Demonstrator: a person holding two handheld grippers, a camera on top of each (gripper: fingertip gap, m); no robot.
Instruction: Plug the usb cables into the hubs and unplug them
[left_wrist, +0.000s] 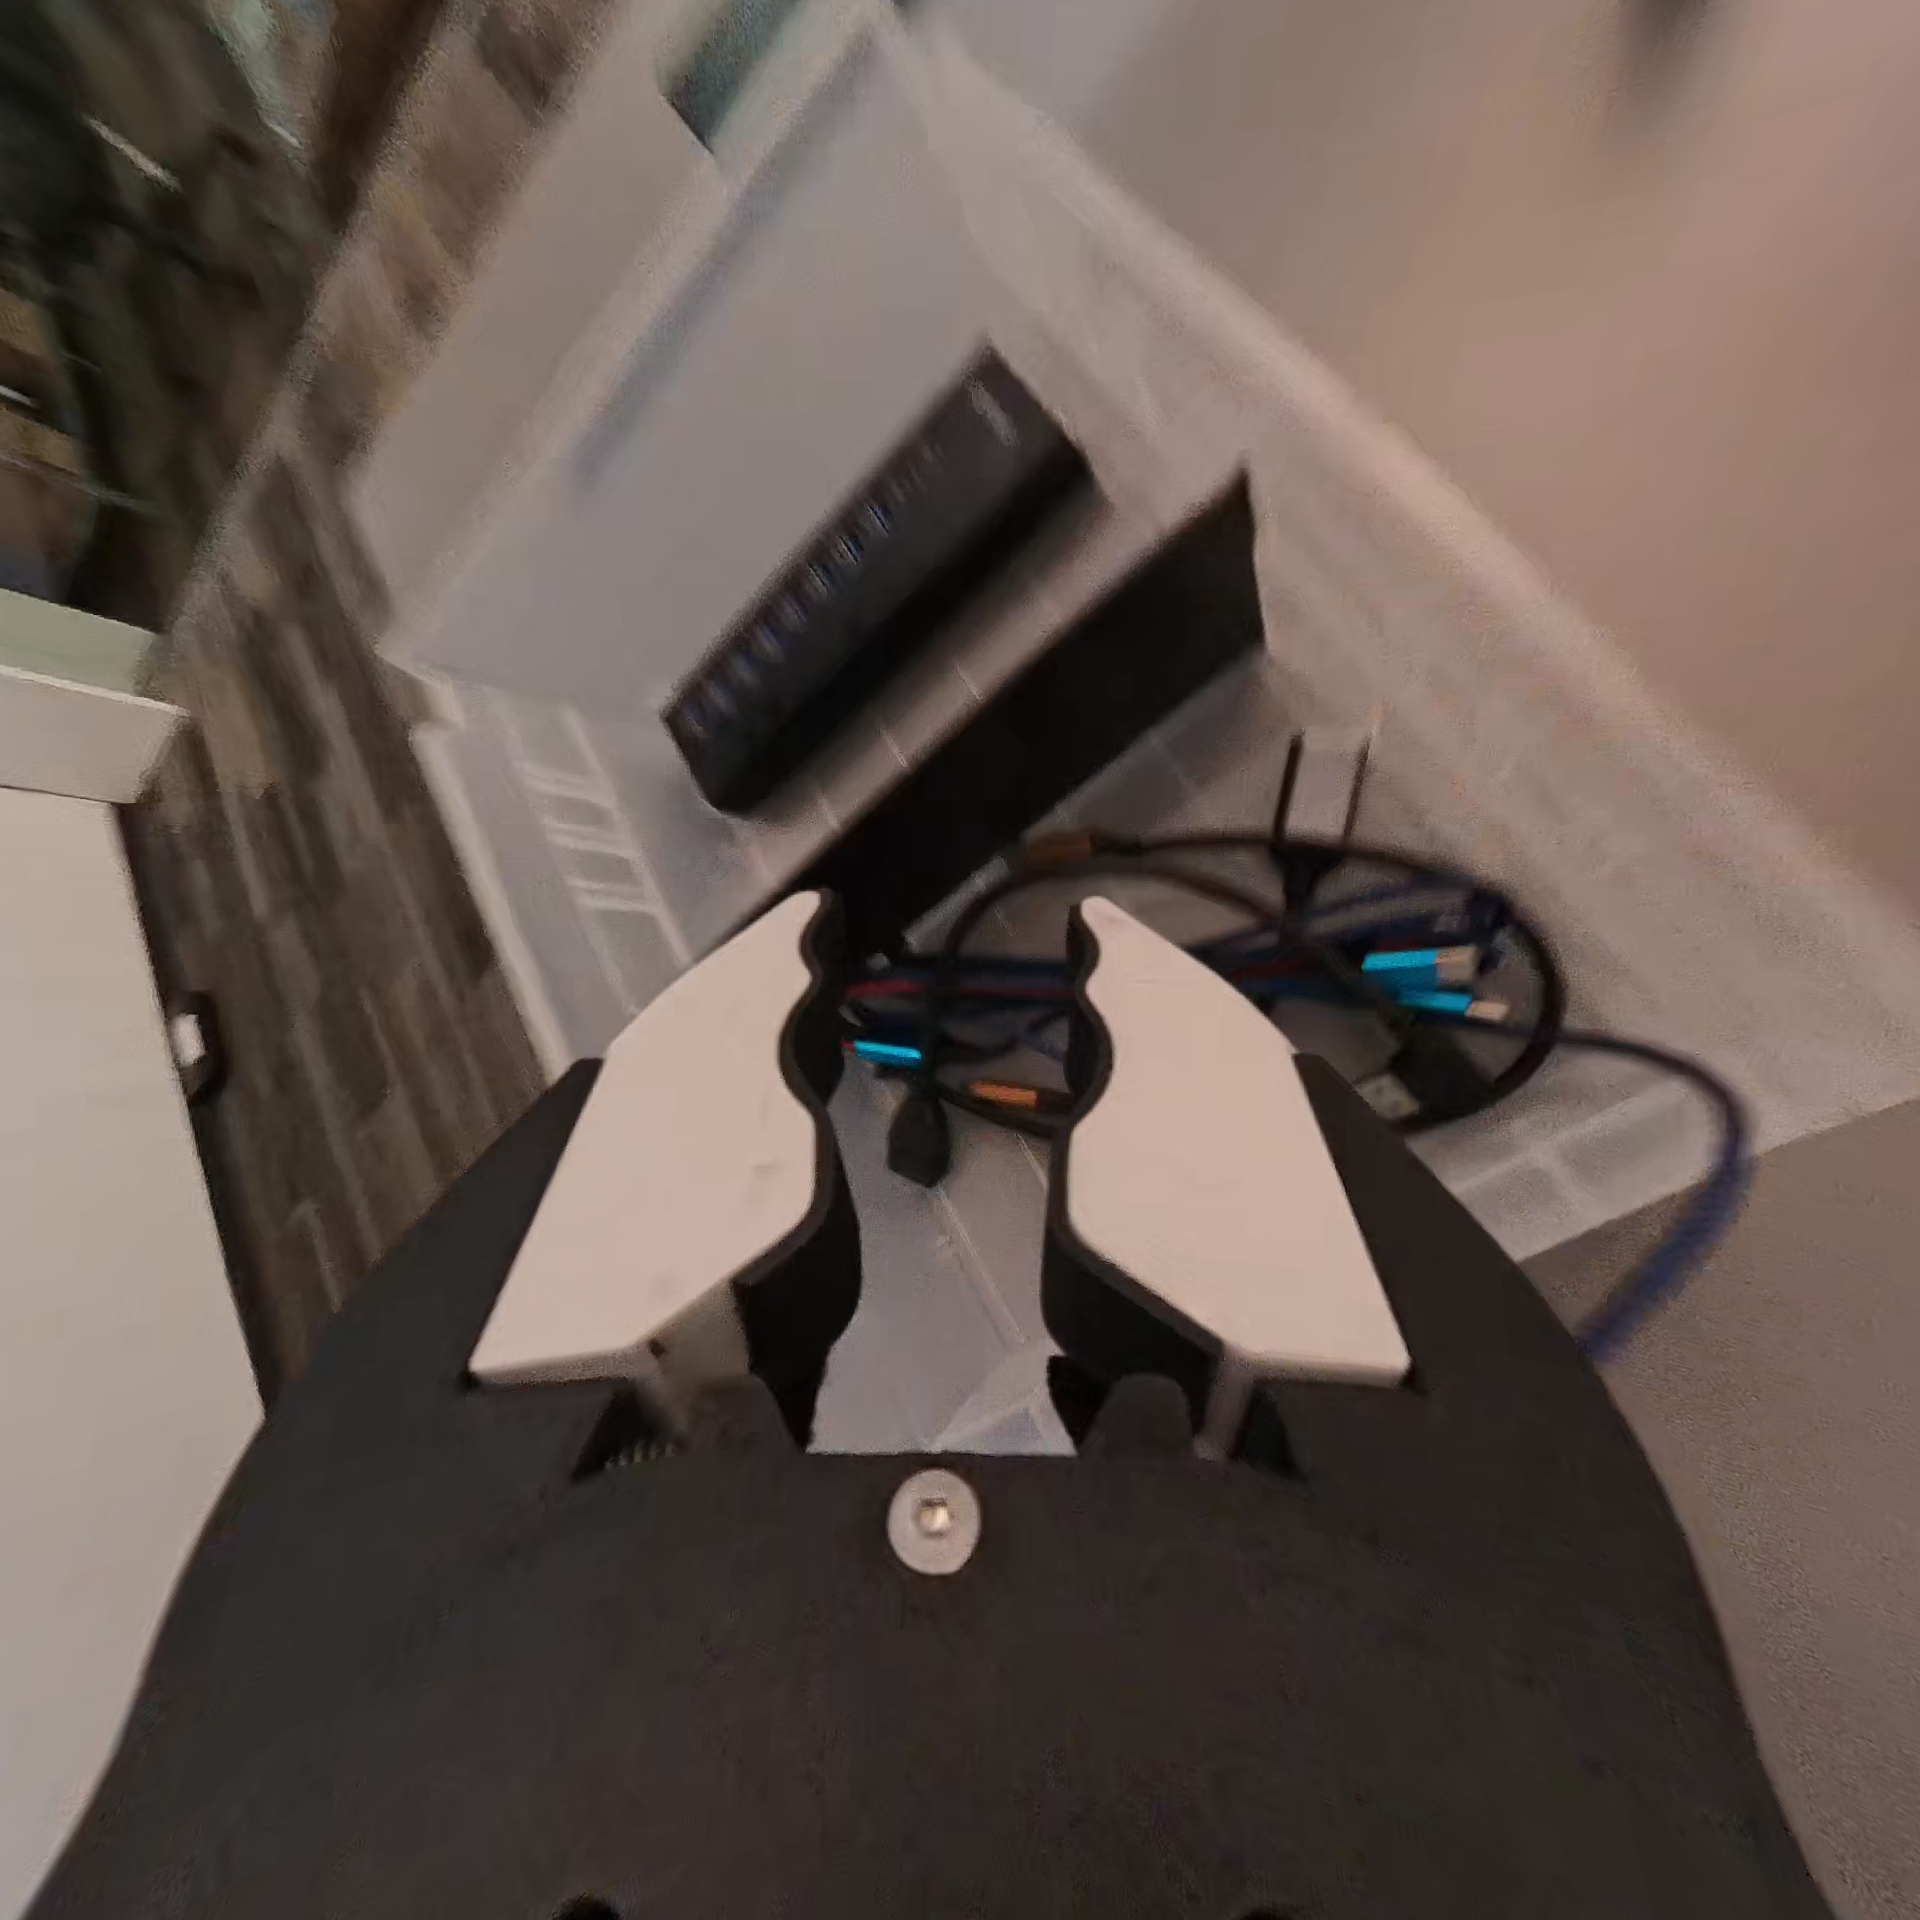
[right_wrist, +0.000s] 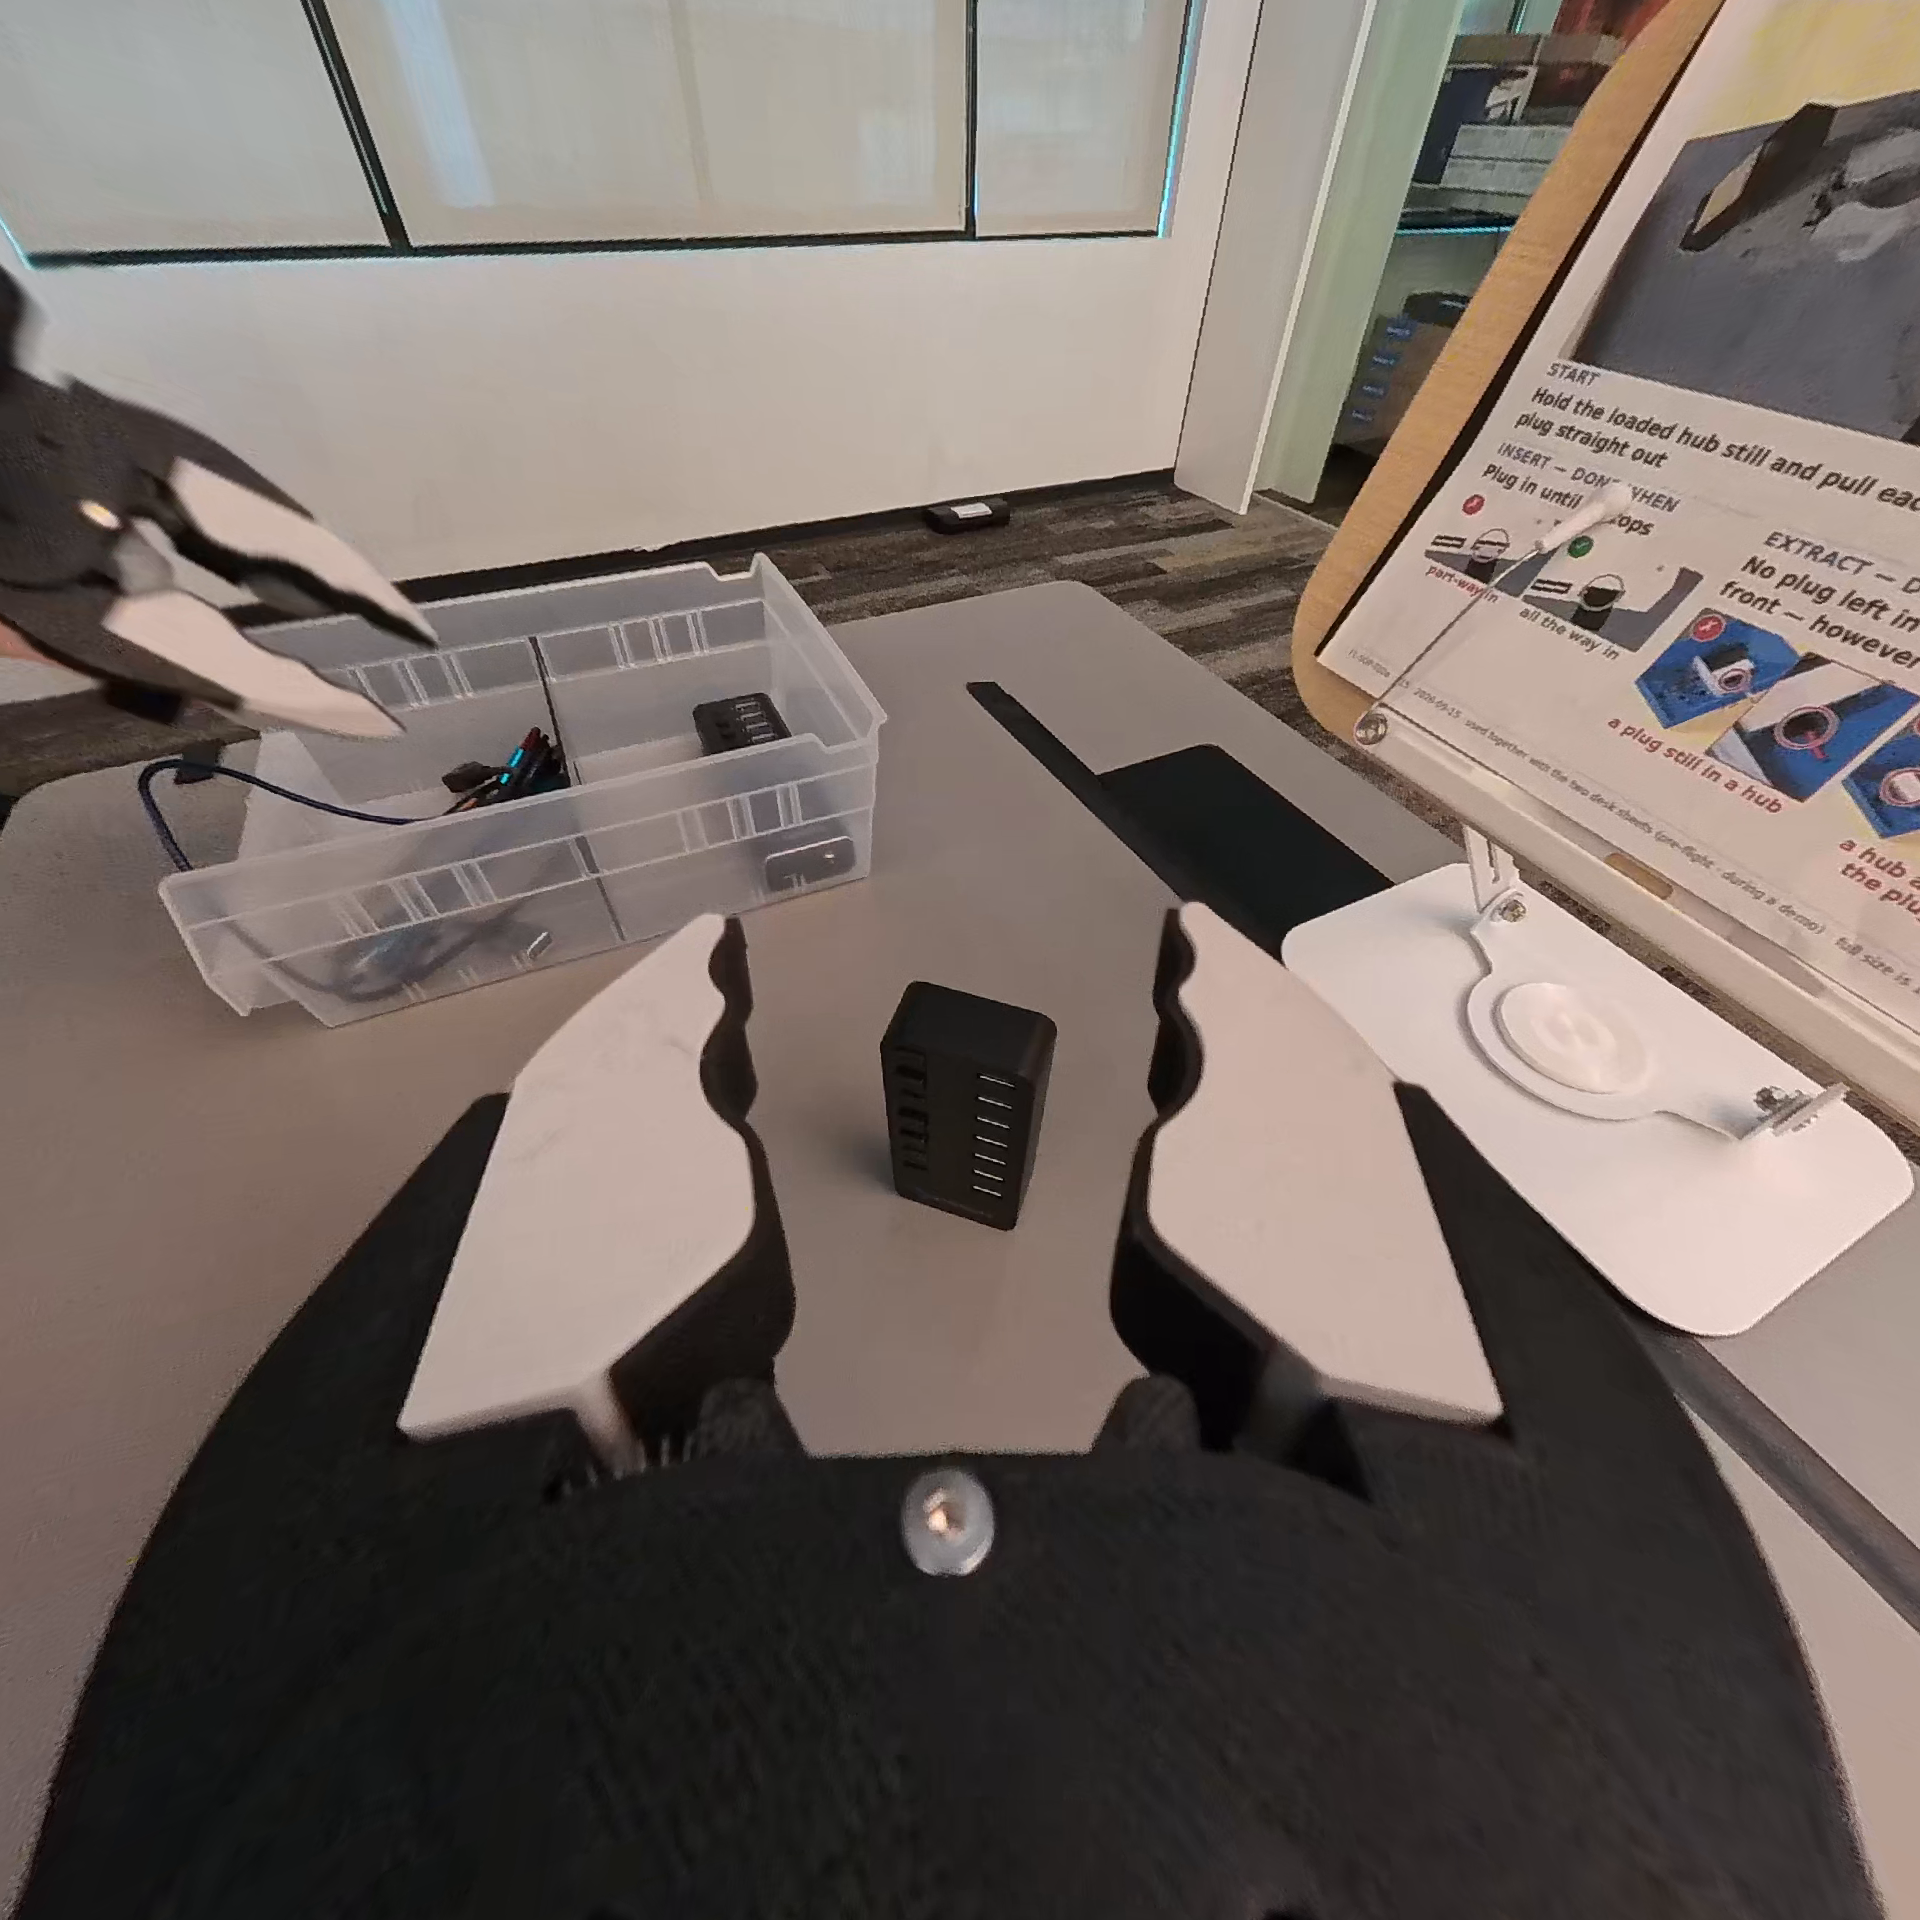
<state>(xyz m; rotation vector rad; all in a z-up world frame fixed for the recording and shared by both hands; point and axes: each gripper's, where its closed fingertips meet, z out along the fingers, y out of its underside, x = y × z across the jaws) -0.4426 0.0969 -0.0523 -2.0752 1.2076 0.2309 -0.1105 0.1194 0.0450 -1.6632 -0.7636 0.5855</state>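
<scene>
Left gripper (left_wrist: 951, 914): jaws spread, empty, poised above the cable compartment of the clear bin (right_wrist: 727, 800). The left wrist view is motion-blurred. Right gripper (right_wrist: 945, 935): jaws spread wide, empty, aimed at the hub (right_wrist: 966, 1107) on the table (right_wrist: 208, 1143), not touching it.

Where things are: the hub stands upright on end on the table, apart from the bin, ports facing the camera. A second hub (left_wrist: 873, 582) lies in another bin compartment, beyond the divider. Cables (left_wrist: 1195, 997) sit in a loose coil in the bin, with blue-shelled plugs (left_wrist: 1408, 971) at the far side of the coil and a black plug (left_wrist: 920, 1138) just ahead of the left fingertips. An instruction board on a white stand (right_wrist: 1579, 1132) sits to the right.

Handling, judged:
- Cables look light and limp; the cord will not transmit push. Take hold on the rigid plug shell, across its flat faces, close behind the metal tip.
- Coils overlap, so lifting one plug may drag its neighbours.
- The hub looks like smooth hard plastic, light, and tall on a small base, so it is likely to tip or slide under insertion force. Clamp it across the plain side walls, clear of the ports.
</scene>
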